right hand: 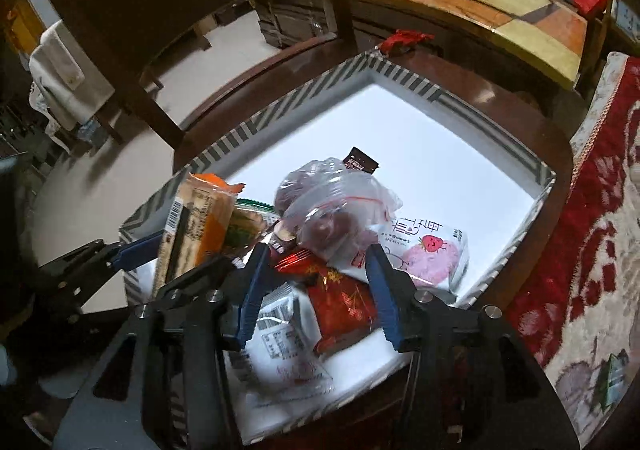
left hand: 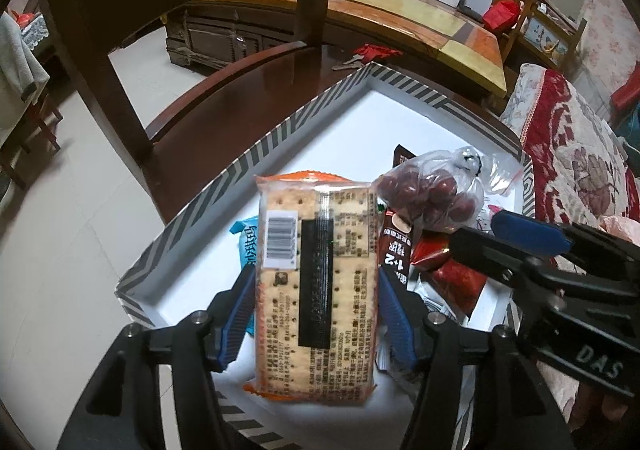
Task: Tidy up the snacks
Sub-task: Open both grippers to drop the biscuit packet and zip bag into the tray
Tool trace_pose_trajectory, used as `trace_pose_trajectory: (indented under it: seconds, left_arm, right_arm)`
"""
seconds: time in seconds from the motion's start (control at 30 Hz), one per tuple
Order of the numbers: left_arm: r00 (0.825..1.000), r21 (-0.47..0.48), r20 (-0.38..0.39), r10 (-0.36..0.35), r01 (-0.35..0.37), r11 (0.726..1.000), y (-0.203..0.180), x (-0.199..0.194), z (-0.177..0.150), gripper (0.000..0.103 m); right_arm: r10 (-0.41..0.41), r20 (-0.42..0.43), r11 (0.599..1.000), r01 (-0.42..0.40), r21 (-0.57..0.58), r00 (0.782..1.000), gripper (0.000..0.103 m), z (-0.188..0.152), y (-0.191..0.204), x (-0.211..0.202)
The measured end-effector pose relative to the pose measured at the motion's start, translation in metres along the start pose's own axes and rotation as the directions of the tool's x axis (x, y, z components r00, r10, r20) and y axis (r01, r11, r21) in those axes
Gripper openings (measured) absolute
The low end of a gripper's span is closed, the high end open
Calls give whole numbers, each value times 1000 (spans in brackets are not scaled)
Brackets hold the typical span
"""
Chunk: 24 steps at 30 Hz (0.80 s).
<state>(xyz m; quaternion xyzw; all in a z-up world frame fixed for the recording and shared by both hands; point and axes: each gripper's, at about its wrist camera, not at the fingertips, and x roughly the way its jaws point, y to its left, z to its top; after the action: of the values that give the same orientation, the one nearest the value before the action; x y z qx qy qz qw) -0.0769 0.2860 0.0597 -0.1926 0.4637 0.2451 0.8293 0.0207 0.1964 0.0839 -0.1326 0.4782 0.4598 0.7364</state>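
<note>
My left gripper (left hand: 316, 282) is shut on an orange cracker packet (left hand: 316, 290) and holds it over the near left part of a striped box (left hand: 280, 130) with a white floor. The packet also shows in the right wrist view (right hand: 196, 234), standing on edge. My right gripper (right hand: 314, 262) is open over the snack pile: a clear bag of red dates (right hand: 332, 206), a red packet (right hand: 344, 302), a white strawberry packet (right hand: 428, 254) and a white packet (right hand: 284, 334). Its fingers touch nothing. In the left wrist view it (left hand: 516, 246) comes in from the right.
The box rests on a dark round wooden table (left hand: 240, 98). A dark chair (left hand: 120, 30) stands behind it. A red patterned sofa cloth (left hand: 580, 154) lies at the right. A blue packet (left hand: 246, 246) and a brown coffee sachet (left hand: 396, 246) lie in the box.
</note>
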Motion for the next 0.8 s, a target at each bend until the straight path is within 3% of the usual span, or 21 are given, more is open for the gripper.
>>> trace_pose_trajectory:
  seconds: [0.23,0.8]
  left_arm:
    - [1000,14,23,-11,11,1000,-7,-14,-5,81]
    - [996,132,66,-58,49,990,-63,-46,-24,86]
  right_arm:
    - [8,37,999,-10,37,999,49,-13,-5,-21]
    - [-48,99,986,32,163,994,49,-76,-55,-82]
